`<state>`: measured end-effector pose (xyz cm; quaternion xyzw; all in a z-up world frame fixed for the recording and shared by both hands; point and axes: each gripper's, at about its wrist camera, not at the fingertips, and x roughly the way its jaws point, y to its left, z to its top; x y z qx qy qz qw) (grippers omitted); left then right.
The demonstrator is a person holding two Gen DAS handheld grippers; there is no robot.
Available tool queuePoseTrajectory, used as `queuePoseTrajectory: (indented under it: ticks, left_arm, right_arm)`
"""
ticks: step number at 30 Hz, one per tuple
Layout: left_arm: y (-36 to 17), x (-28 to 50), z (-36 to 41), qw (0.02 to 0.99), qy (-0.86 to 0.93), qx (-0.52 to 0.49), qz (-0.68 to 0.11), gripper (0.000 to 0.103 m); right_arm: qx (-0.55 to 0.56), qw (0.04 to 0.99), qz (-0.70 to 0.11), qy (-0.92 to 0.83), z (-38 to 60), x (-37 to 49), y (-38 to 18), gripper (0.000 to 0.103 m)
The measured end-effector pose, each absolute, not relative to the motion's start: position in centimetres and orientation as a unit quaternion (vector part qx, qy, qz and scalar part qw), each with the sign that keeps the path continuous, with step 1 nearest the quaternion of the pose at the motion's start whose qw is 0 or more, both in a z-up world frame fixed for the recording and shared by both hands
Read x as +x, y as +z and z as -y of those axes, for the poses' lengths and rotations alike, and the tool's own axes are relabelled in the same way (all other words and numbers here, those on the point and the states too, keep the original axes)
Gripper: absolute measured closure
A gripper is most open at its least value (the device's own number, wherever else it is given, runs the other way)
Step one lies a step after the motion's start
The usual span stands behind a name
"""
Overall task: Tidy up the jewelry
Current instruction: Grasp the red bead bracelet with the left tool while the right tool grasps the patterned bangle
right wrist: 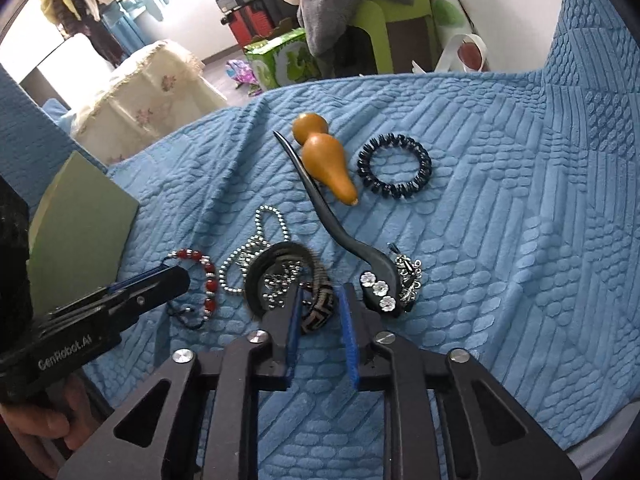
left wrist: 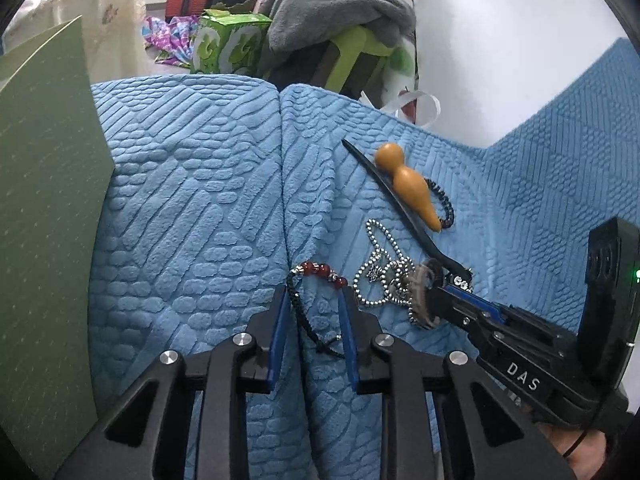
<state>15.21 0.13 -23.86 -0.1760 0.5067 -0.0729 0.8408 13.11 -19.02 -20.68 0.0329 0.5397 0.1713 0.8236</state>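
Note:
Jewelry lies on a blue quilted cover. A red-bead bracelet lies between the fingers of my open left gripper; it also shows in the right wrist view. A silver ball chain lies beside it. My right gripper is open around a patterned woven bangle. A black hair stick with white flowers, a silver charm piece, an orange gourd and a black coil bracelet lie beyond.
A green board stands at the left. Beyond the cover's far edge are a green box, a grey garment on a green stool, and a cream covered item.

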Motion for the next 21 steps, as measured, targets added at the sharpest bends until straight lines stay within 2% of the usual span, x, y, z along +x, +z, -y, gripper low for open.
queuePoseTrajectory:
  ticks: [4, 7, 21]
  left_arm:
    - [-24.3, 15.4, -0.1, 0.838, -0.074, -0.176, -0.511, 0.097]
    - [-24.4, 15.3, -0.1, 0.839, -0.072, -0.175, -0.51, 0.101]
    - [-19.4, 12.5, 0.0, 0.85, -0.082, -0.174, -0.49, 0.103]
  right_arm:
    - [0.007, 0.826, -0.536, 0.174, 18.3, 12.8, -20.6, 0.097]
    - [0.001, 0.83, -0.529, 0.176, 18.2, 12.5, -19.9, 0.097]
    - [-0.01, 0.849, -0.503, 0.162, 18.6, 10.4, -15.7, 0.097]
